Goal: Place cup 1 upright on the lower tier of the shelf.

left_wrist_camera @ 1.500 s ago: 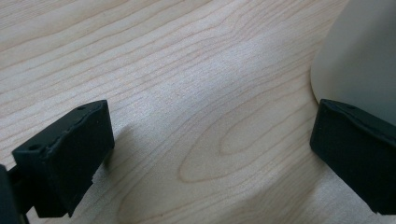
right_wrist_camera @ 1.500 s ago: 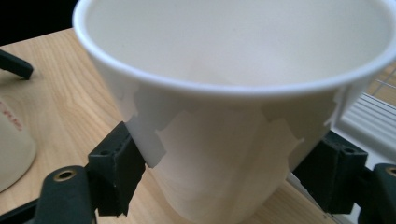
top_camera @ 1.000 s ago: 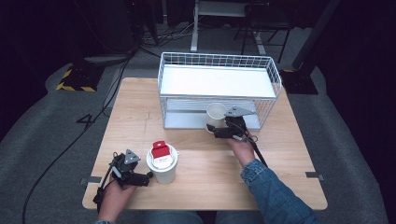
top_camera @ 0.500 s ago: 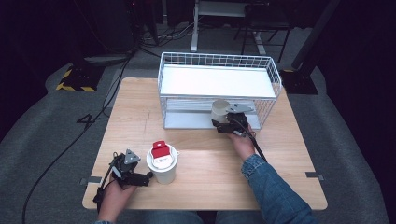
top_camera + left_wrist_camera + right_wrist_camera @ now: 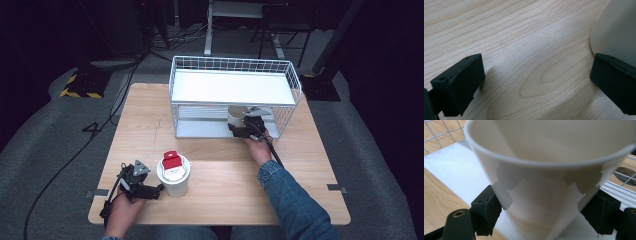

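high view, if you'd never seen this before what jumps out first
The white wire basket at the table's far side stands out, with the right hand-held gripper shut on a white paper cup at the basket's open lower level. Near the front left edge, a second white cup with a red item on its lid stands beside the open left hand-held gripper.

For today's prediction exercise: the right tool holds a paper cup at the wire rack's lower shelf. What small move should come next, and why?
Probably lower the paper cup onto the wire rack's lower shelf, then open. The right tool clamps it at the shelf's front edge.
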Demonstrator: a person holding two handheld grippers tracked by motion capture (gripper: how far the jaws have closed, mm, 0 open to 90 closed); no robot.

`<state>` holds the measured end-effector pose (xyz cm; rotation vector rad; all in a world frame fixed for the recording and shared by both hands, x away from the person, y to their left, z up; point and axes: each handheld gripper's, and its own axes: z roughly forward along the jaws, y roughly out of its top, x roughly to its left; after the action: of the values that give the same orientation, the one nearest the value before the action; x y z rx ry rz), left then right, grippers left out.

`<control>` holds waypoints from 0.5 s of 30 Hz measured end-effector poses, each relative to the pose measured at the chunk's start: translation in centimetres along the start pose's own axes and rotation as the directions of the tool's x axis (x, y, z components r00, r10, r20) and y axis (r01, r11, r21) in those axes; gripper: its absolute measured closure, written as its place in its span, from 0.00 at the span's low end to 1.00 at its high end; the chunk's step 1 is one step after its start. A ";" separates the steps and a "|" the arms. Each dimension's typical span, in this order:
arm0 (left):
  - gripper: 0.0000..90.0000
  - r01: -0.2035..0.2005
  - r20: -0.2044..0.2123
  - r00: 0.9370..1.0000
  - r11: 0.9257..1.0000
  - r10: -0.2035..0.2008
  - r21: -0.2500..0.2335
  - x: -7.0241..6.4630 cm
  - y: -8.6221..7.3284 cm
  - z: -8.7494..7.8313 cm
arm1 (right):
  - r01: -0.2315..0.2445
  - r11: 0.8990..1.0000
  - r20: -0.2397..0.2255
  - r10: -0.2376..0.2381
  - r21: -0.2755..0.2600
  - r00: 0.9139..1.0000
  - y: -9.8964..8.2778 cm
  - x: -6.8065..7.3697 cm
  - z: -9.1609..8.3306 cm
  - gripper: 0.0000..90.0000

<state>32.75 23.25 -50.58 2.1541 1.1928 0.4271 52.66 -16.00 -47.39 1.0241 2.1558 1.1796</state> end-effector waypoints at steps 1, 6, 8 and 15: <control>0.00 0.000 0.000 1.000 1.000 0.000 -0.002 0.0 0.0 0.0 | -0.022 1.000 -0.002 0.022 -0.002 1.000 -0.2 -0.3 0.2 0.26; 0.00 0.001 0.000 1.000 1.000 -0.001 -0.002 0.0 0.0 0.0 | -0.054 0.998 0.000 0.054 -0.012 0.999 -0.4 -0.9 0.3 0.26; 0.00 0.000 0.001 1.000 1.000 0.000 -0.002 0.0 0.0 0.0 | -0.055 0.998 -0.002 0.055 -0.014 0.998 -0.4 -0.9 0.3 0.26; 0.00 -0.001 0.001 1.000 1.000 0.001 -0.003 0.0 0.0 0.0 | -0.056 0.998 -0.004 0.056 -0.020 0.998 -0.5 -1.0 0.4 0.26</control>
<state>32.80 23.23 -50.60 2.1521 1.1896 0.4283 53.39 -16.77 -47.96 1.0810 2.1259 1.2274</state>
